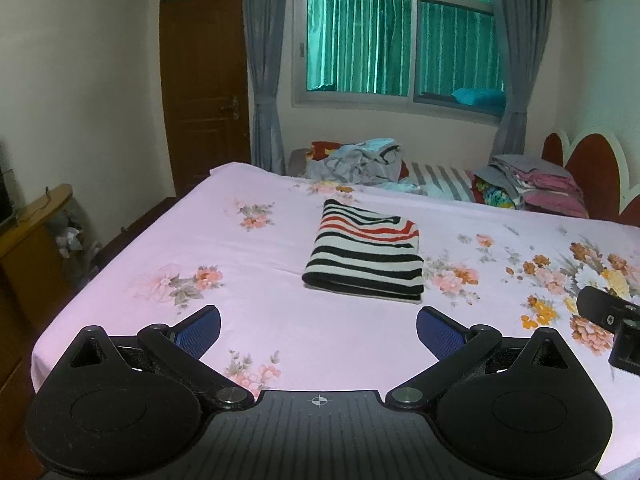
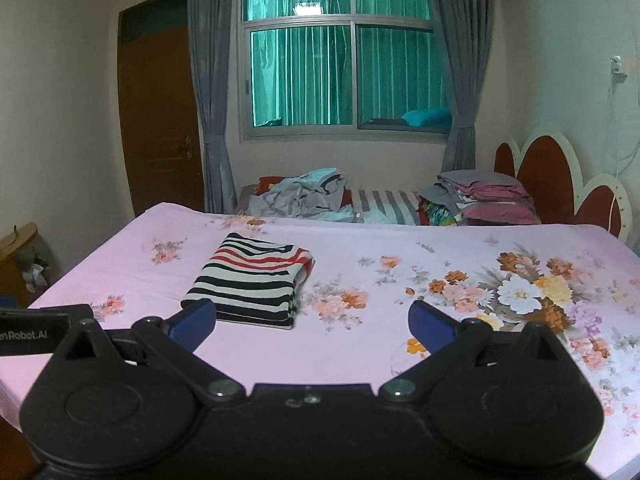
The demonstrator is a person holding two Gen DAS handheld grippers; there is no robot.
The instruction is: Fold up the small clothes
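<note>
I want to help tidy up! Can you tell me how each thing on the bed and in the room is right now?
striped garment: folded, lying flat on the bed sheet.
left gripper: open, empty.
right gripper: open, empty.
grey clothes heap: crumpled, unfolded.
pink and grey stack: folded, piled up.
door: shut.
curtains: drawn aside, tied.

Both wrist cameras look low and forward across the bed (image 1: 280,320) toward the window (image 1: 400,40), the left gripper (image 1: 318,334) near and facing the folded striped garment (image 1: 366,252), the right gripper (image 2: 312,326) beside it, sharing garment (image 2: 252,280), bed (image 2: 360,340) and window (image 2: 344,72).
</note>
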